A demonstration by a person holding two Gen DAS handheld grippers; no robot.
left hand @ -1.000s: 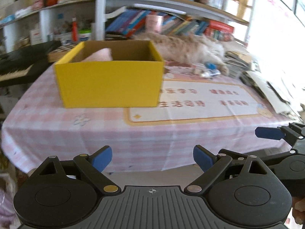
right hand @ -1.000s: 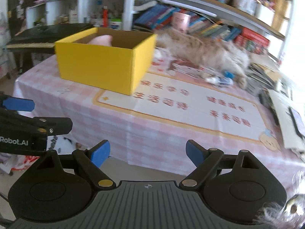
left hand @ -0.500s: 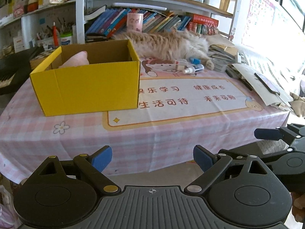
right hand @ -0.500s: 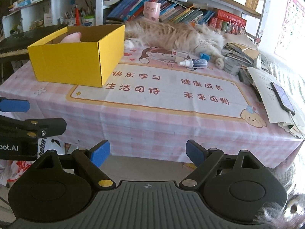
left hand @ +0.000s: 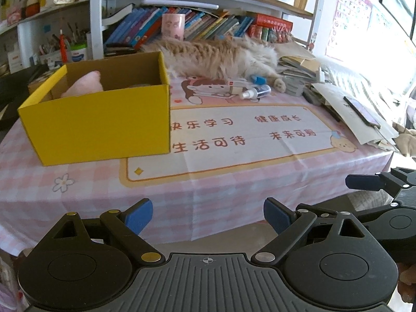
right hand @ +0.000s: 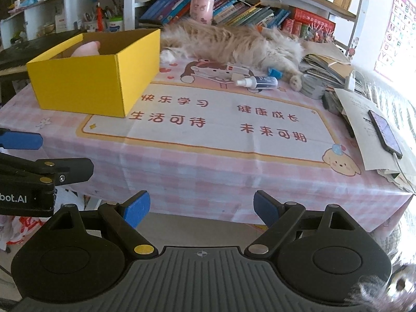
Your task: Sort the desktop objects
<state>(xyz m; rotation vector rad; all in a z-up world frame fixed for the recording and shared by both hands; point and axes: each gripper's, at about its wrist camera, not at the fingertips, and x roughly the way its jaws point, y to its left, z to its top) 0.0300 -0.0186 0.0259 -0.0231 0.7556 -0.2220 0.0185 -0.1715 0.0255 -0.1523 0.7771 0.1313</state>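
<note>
a fluffy tan cat lies stretched out at the top middle of the frame, along the back of the table. behind it, rows of books fill a white shelf, with a pink cup standing in front of them. a black keyboard sits at the far left. an alphabet poster hangs at the upper right.

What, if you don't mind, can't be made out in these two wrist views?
- Yellow box contents: in both views its walls hide all but a pink lump.
- Cat: its head isn't visible; the box blocks that end.
- Small items by the spray bottle: too small to name.
- Right gripper in the left view: cut off by the edge.
</note>
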